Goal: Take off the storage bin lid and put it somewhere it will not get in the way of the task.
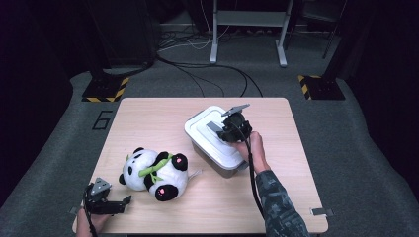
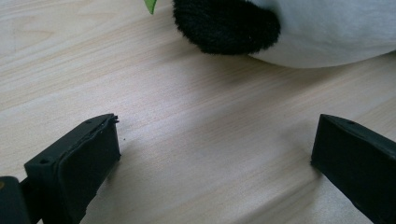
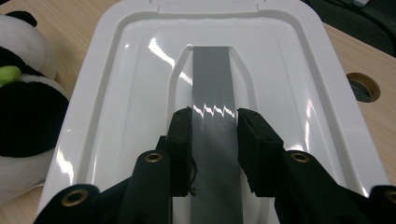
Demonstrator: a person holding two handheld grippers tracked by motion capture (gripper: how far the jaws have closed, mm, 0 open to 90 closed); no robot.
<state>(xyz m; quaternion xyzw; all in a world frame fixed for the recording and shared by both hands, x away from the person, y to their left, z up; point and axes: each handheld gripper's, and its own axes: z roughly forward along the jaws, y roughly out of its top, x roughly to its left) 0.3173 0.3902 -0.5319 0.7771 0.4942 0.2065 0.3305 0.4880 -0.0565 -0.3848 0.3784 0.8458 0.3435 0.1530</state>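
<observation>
item: white lidded box, grey handle strip along the lid's middle. right gripper clenched across that strip, jaws on either side of it, a hold that looks meant for lifting the lid off; the box lies directly beneath the claw. item: plush panda, lying just ahead of the left gripper, which rests released on the table, jaws wide, nothing between them.
</observation>
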